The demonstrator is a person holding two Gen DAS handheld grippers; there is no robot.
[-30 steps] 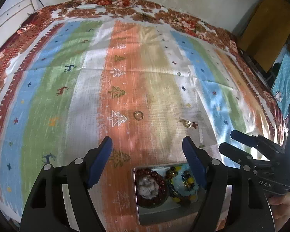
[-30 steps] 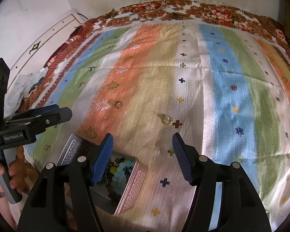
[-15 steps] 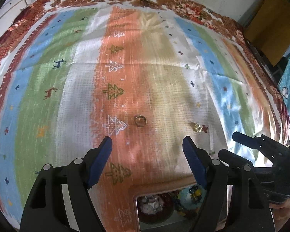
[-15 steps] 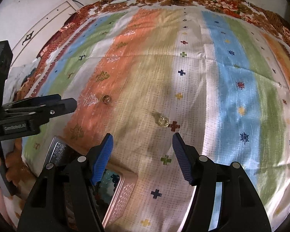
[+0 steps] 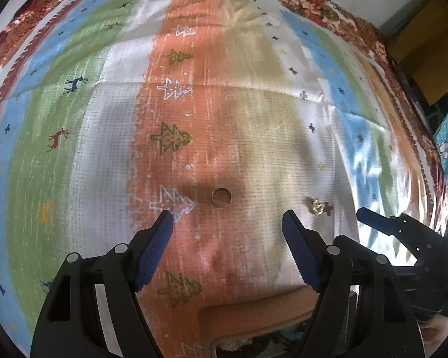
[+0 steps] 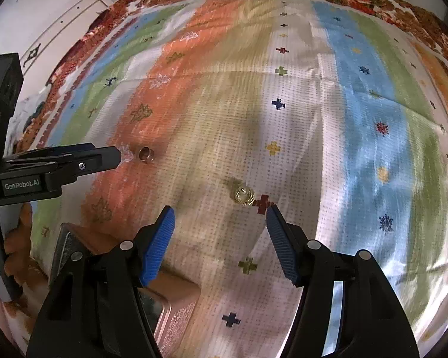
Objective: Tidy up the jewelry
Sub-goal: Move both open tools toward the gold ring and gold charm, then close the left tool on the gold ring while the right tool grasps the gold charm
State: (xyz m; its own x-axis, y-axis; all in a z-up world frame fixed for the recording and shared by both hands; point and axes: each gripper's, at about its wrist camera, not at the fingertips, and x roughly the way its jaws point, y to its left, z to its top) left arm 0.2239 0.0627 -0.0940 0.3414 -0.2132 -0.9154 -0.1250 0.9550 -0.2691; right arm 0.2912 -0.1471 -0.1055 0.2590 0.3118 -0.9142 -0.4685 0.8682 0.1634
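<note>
A plain band ring [image 5: 221, 197] lies on the striped cloth just beyond my open, empty left gripper [image 5: 227, 219]; it also shows in the right wrist view [image 6: 146, 153]. A gold ornate ring [image 6: 244, 195] lies just beyond my open, empty right gripper [image 6: 220, 212], near its right finger; it shows in the left wrist view [image 5: 316, 205] too. The metal jewelry tin [image 6: 176, 310] sits below and left of the right gripper; only its rim [image 5: 254, 335] shows under the left gripper.
The striped cloth [image 6: 358, 125] with tree and cross motifs covers the whole surface. The left gripper [image 6: 116, 156] enters the right wrist view from the left, and the right gripper [image 5: 370, 219] enters the left wrist view from the right. A white cabinet [image 6: 62, 29] stands at far left.
Both grippers have moved forward and down toward the rings. The tin with bead bracelets has slid almost out of both views. Both grippers stay open.
</note>
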